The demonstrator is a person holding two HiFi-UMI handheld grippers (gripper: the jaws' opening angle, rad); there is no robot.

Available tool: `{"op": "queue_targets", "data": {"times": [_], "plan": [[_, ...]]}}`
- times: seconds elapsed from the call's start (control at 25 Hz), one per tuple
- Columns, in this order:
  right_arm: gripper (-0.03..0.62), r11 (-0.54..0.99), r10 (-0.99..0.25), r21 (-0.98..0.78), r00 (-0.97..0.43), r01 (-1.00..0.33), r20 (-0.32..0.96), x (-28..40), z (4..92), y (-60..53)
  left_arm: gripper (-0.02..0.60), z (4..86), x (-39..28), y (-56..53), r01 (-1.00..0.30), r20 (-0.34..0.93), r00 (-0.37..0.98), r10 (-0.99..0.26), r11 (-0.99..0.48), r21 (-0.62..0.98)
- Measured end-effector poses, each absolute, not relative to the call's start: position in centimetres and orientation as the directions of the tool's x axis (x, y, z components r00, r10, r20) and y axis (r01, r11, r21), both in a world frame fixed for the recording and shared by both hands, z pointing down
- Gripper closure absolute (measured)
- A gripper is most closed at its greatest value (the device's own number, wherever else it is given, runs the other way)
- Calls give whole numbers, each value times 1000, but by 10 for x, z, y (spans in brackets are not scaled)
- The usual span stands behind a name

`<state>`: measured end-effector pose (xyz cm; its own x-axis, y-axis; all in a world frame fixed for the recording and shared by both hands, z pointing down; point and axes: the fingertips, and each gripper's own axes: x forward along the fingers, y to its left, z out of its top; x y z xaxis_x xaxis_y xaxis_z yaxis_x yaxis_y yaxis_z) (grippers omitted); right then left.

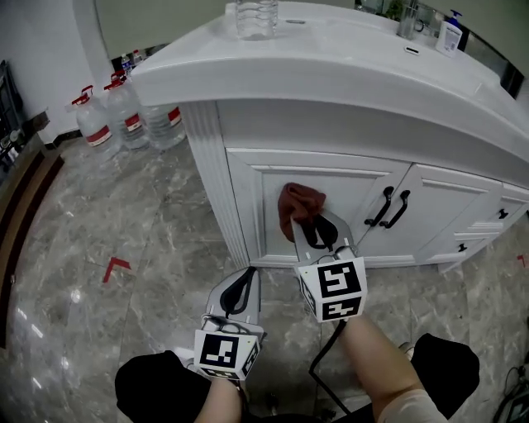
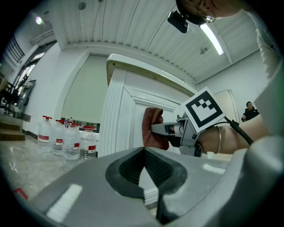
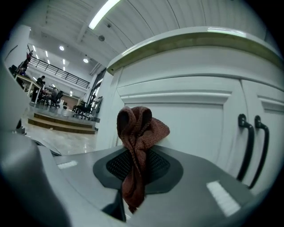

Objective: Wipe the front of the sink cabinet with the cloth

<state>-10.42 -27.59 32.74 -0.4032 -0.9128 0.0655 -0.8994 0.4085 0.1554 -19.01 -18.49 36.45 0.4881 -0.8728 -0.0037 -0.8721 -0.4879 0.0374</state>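
The white sink cabinet stands in front of me, its left door panel facing both grippers. A rust-brown cloth is bunched against that panel. My right gripper is shut on it, and in the right gripper view the cloth stands up from between the closed jaws, touching the door. My left gripper hangs lower and to the left, off the cabinet, shut with nothing in it. From there the cloth shows against the door.
Two black door handles sit to the right of the cloth, with drawers beyond. Large water bottles stand on the marble floor at the cabinet's left. A red tape mark lies on the floor. A clear bottle and a soap dispenser stand on the countertop.
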Motion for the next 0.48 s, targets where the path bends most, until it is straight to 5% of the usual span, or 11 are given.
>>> {"op": "queue_targets", "data": {"times": [0.48], "plan": [[499, 206, -975, -7, -206, -978, 85, 14, 338, -263, 580, 361, -143, -189, -831, -12, 555, -831, -554, -47]]}}
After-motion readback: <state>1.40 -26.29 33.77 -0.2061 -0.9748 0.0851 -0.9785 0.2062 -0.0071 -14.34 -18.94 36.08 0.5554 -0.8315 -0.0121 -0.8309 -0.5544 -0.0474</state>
